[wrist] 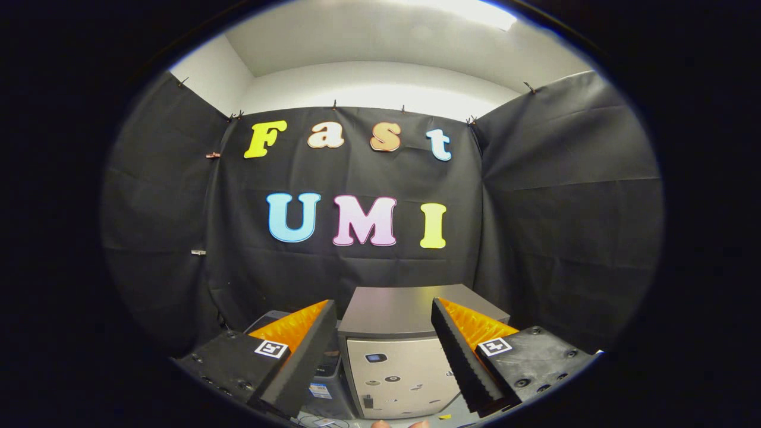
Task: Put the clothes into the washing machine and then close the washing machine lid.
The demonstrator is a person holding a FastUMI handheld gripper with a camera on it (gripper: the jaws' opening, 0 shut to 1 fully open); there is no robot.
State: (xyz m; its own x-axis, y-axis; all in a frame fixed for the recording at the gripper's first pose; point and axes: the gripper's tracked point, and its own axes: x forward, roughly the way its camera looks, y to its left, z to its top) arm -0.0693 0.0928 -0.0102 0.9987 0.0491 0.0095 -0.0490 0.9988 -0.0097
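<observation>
**A:** How is the gripper held, and where is the washing machine?

**B:** The fingers are spread wide and nothing is gripped. The machine is seen just ahead, between them — its lid lying flat and shut.

**A:** What is held inside?

**B:** That cannot be told through the lid. Either the clothes are yet to be loaded, or they are in and the lid is down — so only a level, centred approach can be advised.
</observation>
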